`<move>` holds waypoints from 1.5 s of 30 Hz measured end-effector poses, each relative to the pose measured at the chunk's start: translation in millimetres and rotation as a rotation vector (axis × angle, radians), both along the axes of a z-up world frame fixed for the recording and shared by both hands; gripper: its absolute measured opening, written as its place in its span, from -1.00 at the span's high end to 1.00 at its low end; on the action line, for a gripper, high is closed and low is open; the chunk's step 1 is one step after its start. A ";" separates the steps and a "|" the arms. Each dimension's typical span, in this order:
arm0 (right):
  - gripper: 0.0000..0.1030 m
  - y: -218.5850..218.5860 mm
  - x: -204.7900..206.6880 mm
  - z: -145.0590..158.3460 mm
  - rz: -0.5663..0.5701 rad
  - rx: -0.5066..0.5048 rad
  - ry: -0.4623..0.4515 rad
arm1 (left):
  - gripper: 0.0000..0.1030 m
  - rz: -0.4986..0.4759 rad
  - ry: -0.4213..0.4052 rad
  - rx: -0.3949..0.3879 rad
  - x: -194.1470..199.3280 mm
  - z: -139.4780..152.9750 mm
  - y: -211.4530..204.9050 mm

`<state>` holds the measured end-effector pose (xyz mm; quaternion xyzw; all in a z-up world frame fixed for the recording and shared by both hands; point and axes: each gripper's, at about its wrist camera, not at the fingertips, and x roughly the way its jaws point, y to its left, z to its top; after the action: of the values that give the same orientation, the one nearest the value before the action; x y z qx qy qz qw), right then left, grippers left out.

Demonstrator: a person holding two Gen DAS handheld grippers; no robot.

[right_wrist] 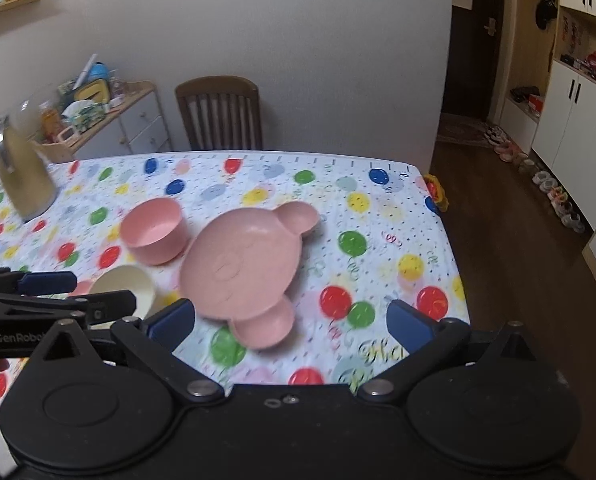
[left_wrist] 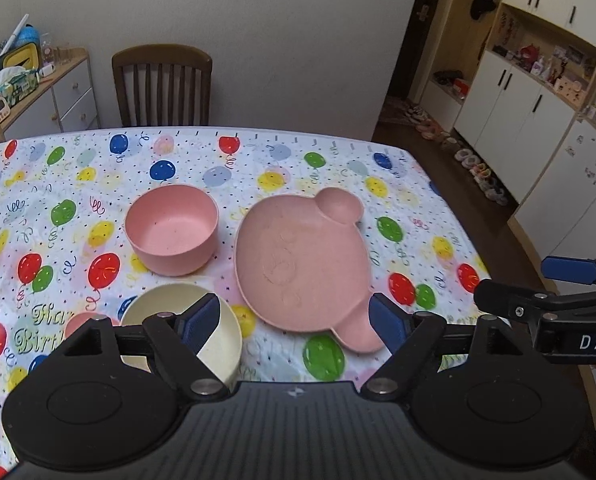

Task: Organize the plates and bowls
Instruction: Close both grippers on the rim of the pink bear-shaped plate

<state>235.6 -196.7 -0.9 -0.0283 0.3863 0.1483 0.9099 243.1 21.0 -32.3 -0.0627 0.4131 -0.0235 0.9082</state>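
Left wrist view
Left gripper (left_wrist: 294, 320): held with jaws wide apart, nothing gripped, above the near edge of the table (left_wrist: 338, 156).
Dishes: pink bowl (left_wrist: 172, 230), bear-shaped pink plate (left_wrist: 302, 264) and cream bowl (left_wrist: 186, 320) are seen separately, unstacked.

Right wrist view
Right gripper (right_wrist: 294, 320): spread open, empty, over the near edge.
Plate: toward the table's middle, pink bowl just beside it.
Progress: judged barely begun; all stacking is left.
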 end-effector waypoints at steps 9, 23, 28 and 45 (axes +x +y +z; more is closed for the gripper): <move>-0.99 2.1 68.3 -34.6 -0.014 -0.024 0.077 | -0.58 0.050 0.091 0.028 65.7 -30.9 -1.4; -0.69 14.4 136.4 -78.9 -0.012 -0.012 0.217 | -0.58 0.091 0.217 -0.010 136.7 -77.2 10.3; -0.44 22.5 154.5 -93.0 0.003 -0.007 0.253 | -0.58 0.113 0.232 -0.019 146.9 -87.7 17.3; 0.56 36.9 174.1 -122.5 0.023 0.038 0.344 | 0.42 0.152 0.271 -0.088 153.4 -109.8 40.3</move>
<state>409.8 -159.8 -123.4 0.0103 0.5331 0.1684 0.8291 396.4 61.3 -142.1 -0.1361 0.5245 0.0359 0.8397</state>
